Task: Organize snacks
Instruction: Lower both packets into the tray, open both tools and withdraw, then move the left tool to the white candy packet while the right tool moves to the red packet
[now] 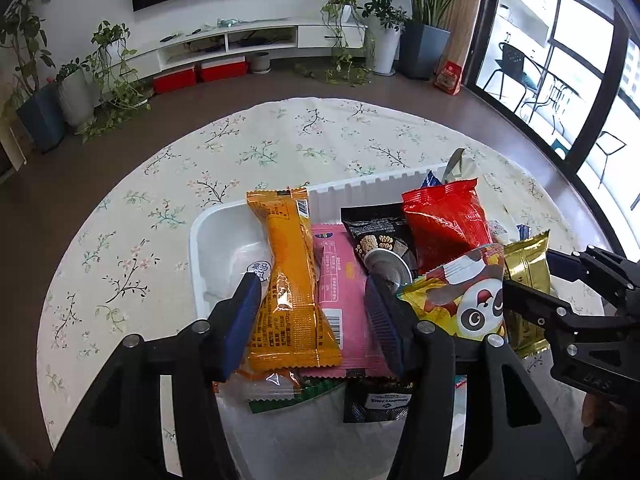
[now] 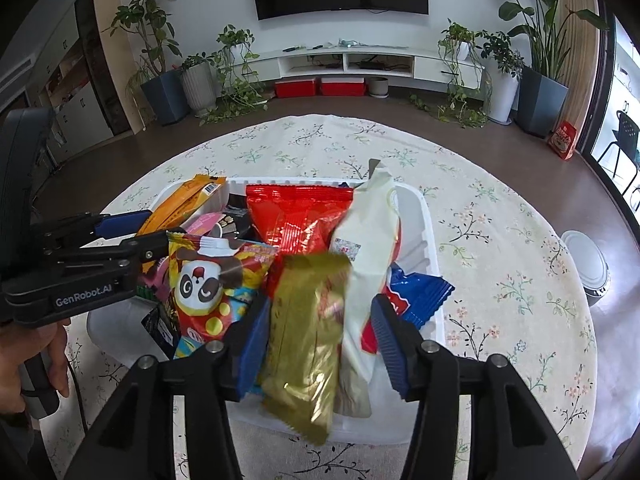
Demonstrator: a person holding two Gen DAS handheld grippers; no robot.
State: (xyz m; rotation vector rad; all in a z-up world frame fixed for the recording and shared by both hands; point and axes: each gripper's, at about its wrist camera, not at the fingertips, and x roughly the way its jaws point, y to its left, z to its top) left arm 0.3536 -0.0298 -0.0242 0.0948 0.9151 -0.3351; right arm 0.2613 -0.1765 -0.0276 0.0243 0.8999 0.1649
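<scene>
Left wrist view first: the left gripper (image 1: 312, 308) is parked over the white tray (image 1: 216, 232) on the floral tablecloth (image 1: 160, 168), jaws apart. The orange packet (image 1: 290, 280) sits right between the two blue pads, with the pink packet (image 1: 344, 280) half under it. Neither pad looks to be pressing on the orange wrapper, there's a sliver of gap on each side, so I'd call it let go, resting on the pile. The red bag (image 1: 444, 224), the black packet (image 1: 376, 232) and the panda bag (image 1: 468, 296) are stacked to its right, and the other gripper pokes in from the right edge.

Right wrist view: the right gripper (image 2: 320, 344) is spread too, with the gold packet (image 2: 308, 340) hanging between its pads alongside the cream pouch (image 2: 368, 248). The gold one looks blurred and tilted, so I can't tell if it's dropping or just lying on the heap. A blue packet (image 2: 424, 292) lies by the right pad.

My take: this is a drop-off step, both snacks going into the tray. To do it well, I'd open wide enough that the wrappers don't cling to the pads, then lift straight up so nothing drags out. The pile is tall and leaning, so a sideways pull could spill stuff over the rim
</scene>
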